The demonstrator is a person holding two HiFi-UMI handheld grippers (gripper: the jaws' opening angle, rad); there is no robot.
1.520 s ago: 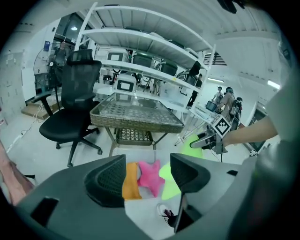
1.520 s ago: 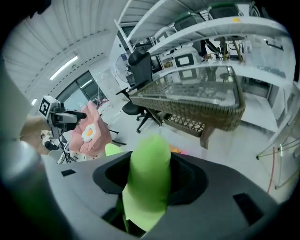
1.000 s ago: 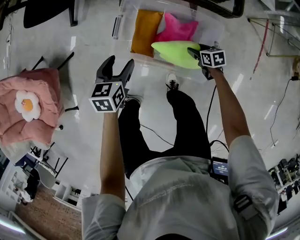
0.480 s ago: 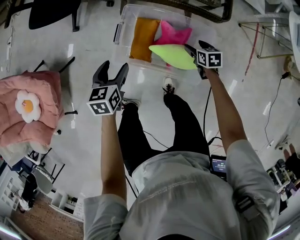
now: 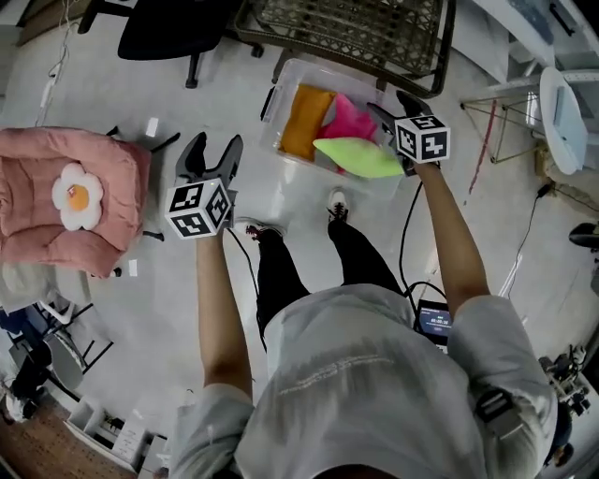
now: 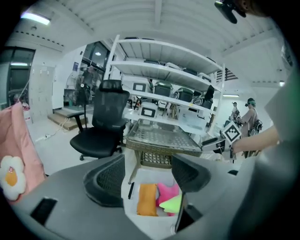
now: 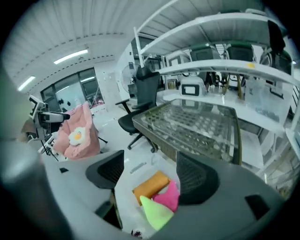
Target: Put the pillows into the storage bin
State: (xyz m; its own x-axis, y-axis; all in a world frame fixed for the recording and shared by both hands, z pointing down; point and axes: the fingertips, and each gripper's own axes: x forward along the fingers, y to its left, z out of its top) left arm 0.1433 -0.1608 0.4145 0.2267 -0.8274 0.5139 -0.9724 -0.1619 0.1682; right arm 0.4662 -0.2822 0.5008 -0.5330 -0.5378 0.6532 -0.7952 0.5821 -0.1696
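1. Hovering above the floor, both claws are empty; the person stands facing the storage bin point(image 5: 277, 98).
2. Left claw point(image 5: 212, 152): jaws spread wide, nothing btwn them. It hangs left of the bin, well apart from it.
3. Right claw point(image 5: 391, 105): jaws have just been opening and now stand spread wide, nothing btwn them. In the head view it sits over the bin's right end, clear of the pillows.
4. Bin: clear plastic, no lid on, on the floor just beyond the person's shoes point(image 5: 342, 201) and just beside a woven worktop point(image 5: 356, 33).
5. 3 pillows are inside the bin:
   - orange pillow point(image 5: 306, 122) lies flat at the left end;
   - pink pillow point(image 5: 348, 120) is next to it, touching it, approx. mid-bin;
   - lime-green pillow point(image 5: 358, 157) is nearest the person and overlaps the pink one.
6. Pink cushion point(image 5: 70, 201) w/ a flower patch sits far left on a black-legged support, well apart from the bin.
7. Black office chair point(image 5: 173, 28) stands beyond the left claw, left of the worktop.
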